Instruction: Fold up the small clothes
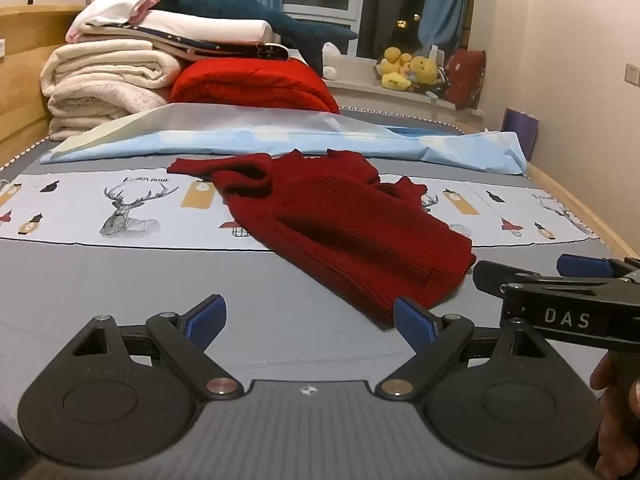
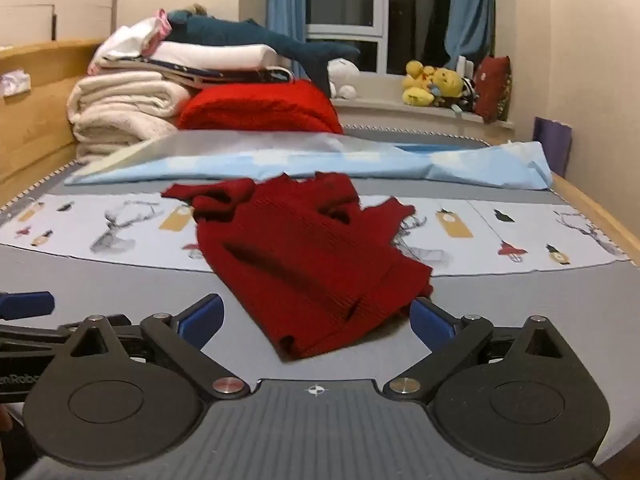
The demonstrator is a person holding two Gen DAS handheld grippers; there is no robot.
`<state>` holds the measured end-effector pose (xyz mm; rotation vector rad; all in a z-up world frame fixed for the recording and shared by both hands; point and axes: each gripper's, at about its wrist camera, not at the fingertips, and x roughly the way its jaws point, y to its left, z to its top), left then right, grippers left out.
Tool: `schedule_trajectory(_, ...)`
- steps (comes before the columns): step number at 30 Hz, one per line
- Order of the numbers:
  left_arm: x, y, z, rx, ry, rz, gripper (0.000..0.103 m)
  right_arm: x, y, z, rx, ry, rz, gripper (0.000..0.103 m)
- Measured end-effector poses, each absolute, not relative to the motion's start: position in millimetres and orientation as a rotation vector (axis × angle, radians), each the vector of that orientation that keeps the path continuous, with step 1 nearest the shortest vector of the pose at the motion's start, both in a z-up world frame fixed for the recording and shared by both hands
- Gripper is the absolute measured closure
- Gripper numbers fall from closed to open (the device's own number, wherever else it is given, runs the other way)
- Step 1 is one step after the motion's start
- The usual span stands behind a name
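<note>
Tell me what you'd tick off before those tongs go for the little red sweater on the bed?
1. Left tongs open and holding nothing: ok.
2. Right tongs open and holding nothing: ok.
3. Red sweater lying flat and smooth: not ok; it is rumpled, with one sleeve bunched at the far left.
4. Near hem within the tongs' line: ok; it lies just ahead of both pairs.
5. Nothing resting on the sweater: ok; the light blue sheet lies behind it, apart.
6. Both sleeves findable: cannot tell; the right one is partly hidden in the folds.
</note>
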<state>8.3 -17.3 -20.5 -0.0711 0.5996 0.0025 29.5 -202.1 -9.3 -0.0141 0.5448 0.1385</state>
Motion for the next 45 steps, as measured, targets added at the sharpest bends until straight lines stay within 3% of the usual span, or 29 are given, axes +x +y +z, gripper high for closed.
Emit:
schedule_trajectory(16,10,-24,-25,-0.078,0.602,0.018,0.010,32,-211,-11,0.002,0.569,0.137,0.011)
schedule_trajectory(45,9,-26,-24,-0.081,0.610,0.021,0.010,33,-207,-13,-0.006,0.573,0.137,0.011)
